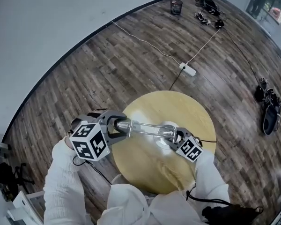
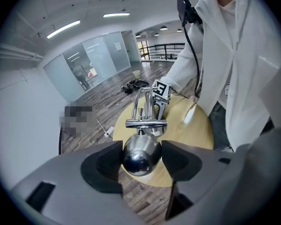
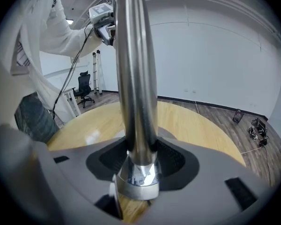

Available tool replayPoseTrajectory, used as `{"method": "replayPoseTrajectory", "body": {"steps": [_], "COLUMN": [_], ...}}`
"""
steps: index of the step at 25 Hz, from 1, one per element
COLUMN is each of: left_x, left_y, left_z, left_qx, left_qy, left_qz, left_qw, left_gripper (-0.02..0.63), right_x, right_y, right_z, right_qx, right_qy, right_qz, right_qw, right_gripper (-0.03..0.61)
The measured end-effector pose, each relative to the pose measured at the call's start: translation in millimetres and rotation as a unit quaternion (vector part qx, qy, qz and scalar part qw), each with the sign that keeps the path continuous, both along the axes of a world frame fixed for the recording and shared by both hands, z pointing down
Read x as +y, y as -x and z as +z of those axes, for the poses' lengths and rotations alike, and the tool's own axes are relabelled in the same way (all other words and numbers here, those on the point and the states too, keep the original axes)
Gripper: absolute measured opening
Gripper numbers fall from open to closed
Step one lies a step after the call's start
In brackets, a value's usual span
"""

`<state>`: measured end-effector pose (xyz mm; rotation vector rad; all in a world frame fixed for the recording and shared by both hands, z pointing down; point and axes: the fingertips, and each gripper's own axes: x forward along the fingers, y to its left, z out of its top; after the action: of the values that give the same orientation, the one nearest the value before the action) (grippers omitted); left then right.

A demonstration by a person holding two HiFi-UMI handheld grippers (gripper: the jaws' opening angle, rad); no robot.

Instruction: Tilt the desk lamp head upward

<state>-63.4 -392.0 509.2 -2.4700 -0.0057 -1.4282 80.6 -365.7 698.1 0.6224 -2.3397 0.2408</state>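
Observation:
A chrome desk lamp stands on a round wooden table. Its thin arm runs from the base at the right to the head at the left. My left gripper is shut on the rounded chrome lamp head, with a dark pad against each side. My right gripper is shut on the lamp's upright stem just above its collar. In the left gripper view the lamp's crossbar and the right gripper's marker cube lie beyond the head.
A white power strip with cables lies on the wooden floor behind the table. A dark cup-like bin and black gear sit further off. An office chair stands by the wall. The person's white sleeves crowd the near table edge.

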Motion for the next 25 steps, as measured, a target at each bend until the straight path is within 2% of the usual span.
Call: {"method": "replayPoseTrajectory", "body": {"steps": [5,12,16,25], "left_x": [10.3,23.8,38.9,64.9], "left_y": [-7.6,-16.5,-28.5,-62.4], "left_z": [-37.5,-76.1,-94.6,-129.3], "left_qx": [-0.052,-0.098,-0.097,-0.060], "left_qy": [-0.027,-0.040,-0.034,-0.014], "left_qz": [0.025,0.036,0.048,0.060], "left_qw": [0.9979,0.9938,0.9935,0.9963], "left_gripper": [0.261,0.261,0.261,0.259], "right_x": [2.9,5.9,11.6,16.8], "right_y": [-0.2,3.7,3.8,4.3], "right_z": [1.2,-2.7,-0.2,-0.6], "right_qx": [0.000,0.002,0.005,0.014], "right_qy": [-0.003,-0.002,-0.002,0.003], "right_qz": [0.003,0.005,0.005,0.008], "right_qw": [1.000,1.000,1.000,1.000], "right_gripper": [0.202,0.202,0.202,0.204]}}
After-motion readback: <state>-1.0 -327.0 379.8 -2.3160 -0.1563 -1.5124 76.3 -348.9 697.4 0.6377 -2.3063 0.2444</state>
